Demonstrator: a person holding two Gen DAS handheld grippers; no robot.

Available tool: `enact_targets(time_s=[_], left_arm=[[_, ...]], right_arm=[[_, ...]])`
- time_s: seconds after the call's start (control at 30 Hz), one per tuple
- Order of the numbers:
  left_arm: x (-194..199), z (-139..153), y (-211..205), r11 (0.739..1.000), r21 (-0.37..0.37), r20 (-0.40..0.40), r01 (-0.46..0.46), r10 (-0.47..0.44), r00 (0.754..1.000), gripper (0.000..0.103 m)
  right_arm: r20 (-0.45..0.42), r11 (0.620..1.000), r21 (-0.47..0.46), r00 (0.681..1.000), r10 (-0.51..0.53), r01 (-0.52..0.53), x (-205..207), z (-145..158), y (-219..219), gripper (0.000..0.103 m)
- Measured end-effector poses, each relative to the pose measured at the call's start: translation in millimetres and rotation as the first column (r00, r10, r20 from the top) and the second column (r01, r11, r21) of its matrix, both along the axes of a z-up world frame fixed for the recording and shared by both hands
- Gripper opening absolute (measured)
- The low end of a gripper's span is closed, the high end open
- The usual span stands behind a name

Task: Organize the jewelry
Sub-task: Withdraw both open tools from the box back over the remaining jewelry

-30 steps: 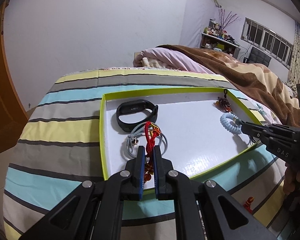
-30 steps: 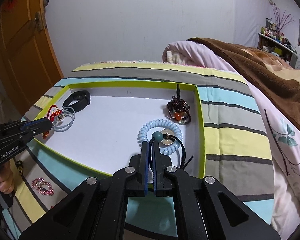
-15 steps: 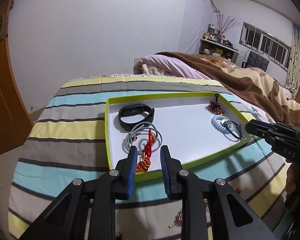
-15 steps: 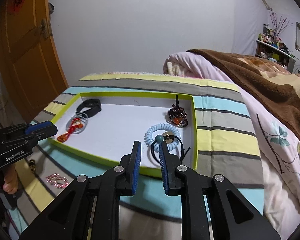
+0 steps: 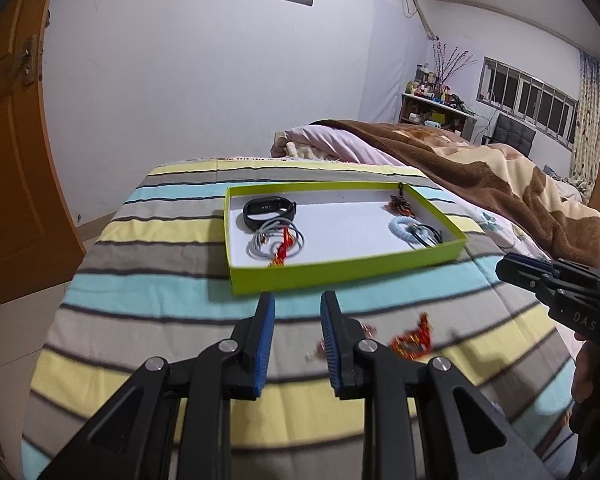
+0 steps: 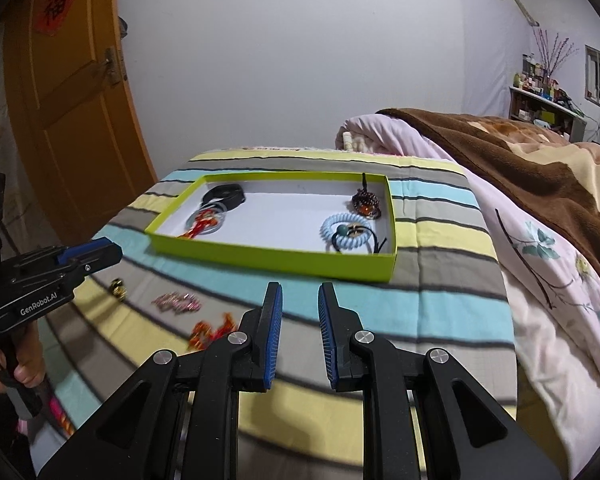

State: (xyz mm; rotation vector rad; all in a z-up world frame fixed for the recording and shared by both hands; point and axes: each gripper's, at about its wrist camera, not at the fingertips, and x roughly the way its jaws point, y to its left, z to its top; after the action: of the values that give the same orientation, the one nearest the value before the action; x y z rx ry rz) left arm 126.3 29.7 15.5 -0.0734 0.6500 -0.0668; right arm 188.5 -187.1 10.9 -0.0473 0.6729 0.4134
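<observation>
A green-walled tray [image 5: 340,270] [image 6: 276,258] lies on the striped bed. In it are a black band [image 5: 269,209], grey rings with a red tassel [image 5: 278,242], a blue coil hair tie [image 5: 406,229] [image 6: 346,234] and a dark beaded charm [image 5: 400,203] [image 6: 365,202]. My left gripper [image 5: 297,304] is open and empty, in front of the tray's near wall. My right gripper [image 6: 299,294] is open and empty, also short of the tray. Loose on the cover lie a red beaded piece [image 5: 414,338] [image 6: 212,330], a pink sparkly piece [image 6: 176,301] and a gold ring [image 6: 117,287].
A brown blanket and pink quilt [image 6: 540,184] are heaped along the right of the bed. An orange door [image 6: 72,112] stands at the left. A shelf with bottles [image 5: 436,108] stands under the window at the far right.
Both grippers let go of their pieces in the tray, opened, and pulled back and up away from the tray. The red tassel and the hair tie now lie in the tray.
</observation>
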Motion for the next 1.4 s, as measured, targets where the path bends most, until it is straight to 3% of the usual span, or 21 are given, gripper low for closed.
enact_targets(time_s=[0.37, 0.73, 1.4], left_arm=[[-57, 11, -11, 1.000, 0.013, 0.045, 0.002, -0.002, 0.999, 0.025], [-89, 11, -11, 1.000, -0.006, 0.048, -0.019, 0.019, 0.999, 0.025], [-95, 4, -8, 0.999, -0.007, 0.033, -0.033, 0.033, 0.999, 0.025]], right_arm=[[0.041, 1.000, 0.019, 0.999, 0.017, -0.017, -61, 12, -2, 0.019], [0.039, 0.999, 0.024, 0.999, 0.020, -0.021, -99, 9, -5, 0.019], [0.014, 0.999, 0.029, 0.999, 0.033, -0.034, -100, 0, -3, 0.019]])
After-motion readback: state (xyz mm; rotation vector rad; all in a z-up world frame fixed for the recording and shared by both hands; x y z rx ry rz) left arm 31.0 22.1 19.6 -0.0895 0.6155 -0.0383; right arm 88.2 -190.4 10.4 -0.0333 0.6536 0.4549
